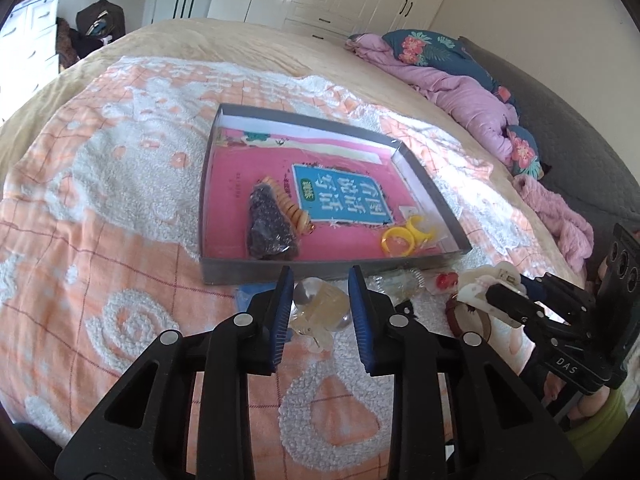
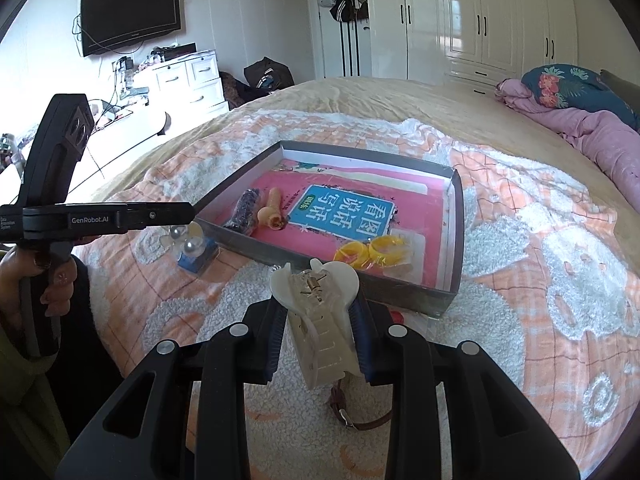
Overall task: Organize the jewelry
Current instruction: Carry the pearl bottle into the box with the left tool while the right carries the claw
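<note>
A shallow grey box [image 1: 320, 272] lined with a pink book lies on the bed. In it are a dark bead bag [image 1: 268, 228], an orange bead bracelet [image 1: 290, 204] and yellow rings [image 1: 400, 240]. My left gripper [image 1: 320, 276] is open just before the box's near wall, its blue pads either side of a clear packet of pearl pieces [image 1: 320, 308] on the blanket. My right gripper [image 2: 318, 304] is shut on a white hair claw clip [image 2: 316, 312], held above the blanket near the box's [image 2: 320, 258] front wall. The left gripper [image 2: 188, 214] hovers over the pearl packet [image 2: 192, 246].
A brown strap [image 2: 360, 420] lies on the blanket under the right gripper. A red trinket [image 1: 446, 280] and a clear packet [image 1: 400, 280] sit by the box's near corner. A crumpled pink quilt [image 1: 472, 96] lines the bed's far right. A hand [image 2: 52, 280] grips the left tool.
</note>
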A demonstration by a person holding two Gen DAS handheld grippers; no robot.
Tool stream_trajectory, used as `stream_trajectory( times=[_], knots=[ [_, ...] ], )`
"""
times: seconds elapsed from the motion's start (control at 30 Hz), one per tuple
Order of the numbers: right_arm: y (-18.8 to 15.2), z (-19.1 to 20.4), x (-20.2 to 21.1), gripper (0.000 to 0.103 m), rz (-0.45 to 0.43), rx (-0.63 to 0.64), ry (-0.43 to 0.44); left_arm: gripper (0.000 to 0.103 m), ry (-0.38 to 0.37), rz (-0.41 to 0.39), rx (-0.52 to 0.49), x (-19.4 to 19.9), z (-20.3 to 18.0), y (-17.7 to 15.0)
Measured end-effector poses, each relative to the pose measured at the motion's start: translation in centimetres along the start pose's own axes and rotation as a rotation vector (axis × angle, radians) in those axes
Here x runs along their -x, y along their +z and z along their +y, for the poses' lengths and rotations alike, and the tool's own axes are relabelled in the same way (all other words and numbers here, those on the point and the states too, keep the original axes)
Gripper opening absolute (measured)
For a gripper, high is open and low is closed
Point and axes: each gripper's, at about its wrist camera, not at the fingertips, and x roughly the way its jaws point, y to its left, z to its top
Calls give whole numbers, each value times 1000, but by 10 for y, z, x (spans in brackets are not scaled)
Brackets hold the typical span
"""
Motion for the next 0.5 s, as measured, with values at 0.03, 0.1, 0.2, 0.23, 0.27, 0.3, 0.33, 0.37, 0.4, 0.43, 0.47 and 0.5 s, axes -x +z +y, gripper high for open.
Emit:
stream_trajectory(
  times=[0.03,0.1,0.2,0.23,0.27,0.3,0.33,0.37,0.4,0.43,0.47,0.5],
  knots=[
    [1,0,0,29,-1,2,0,20,-3,-5,-3,1,-1,1],
    [4,-2,0,29,-7,5,-5,20,-8,-15,-11,3,-5,5],
    [11,-5,1,29,-20,3,-10,20,-15,-27,-19,2,-9,13],
    [13,-6,1,29,-26,3,-14,20,-17,-32,-22,2,-11,17],
    [15,-8,1,29,-31,2,-15,20,-18,-36,-26,2,-12,20],
    [18,-9,1,29,-36,0,-18,20,-20,-42,-32,2,-14,25],
    [21,-11,1,29,-42,-1,-22,20,-23,-46,-33,1,-15,29],
    [25,-13,1,29,-51,-3,-27,20,-28,-52,-33,1,-17,34],
    [27,-15,1,29,-55,-4,-31,20,-31,-57,-32,0,-17,38],
    [30,-17,1,29,-61,-9,-38,20,-34,-64,-34,0,-18,43],
    [32,-20,0,29,-65,-12,-41,20,-34,-69,-38,-1,-19,48],
    [35,-22,0,29,-70,-15,-46,20,-34,-72,-39,-2,-20,52]
  ],
)
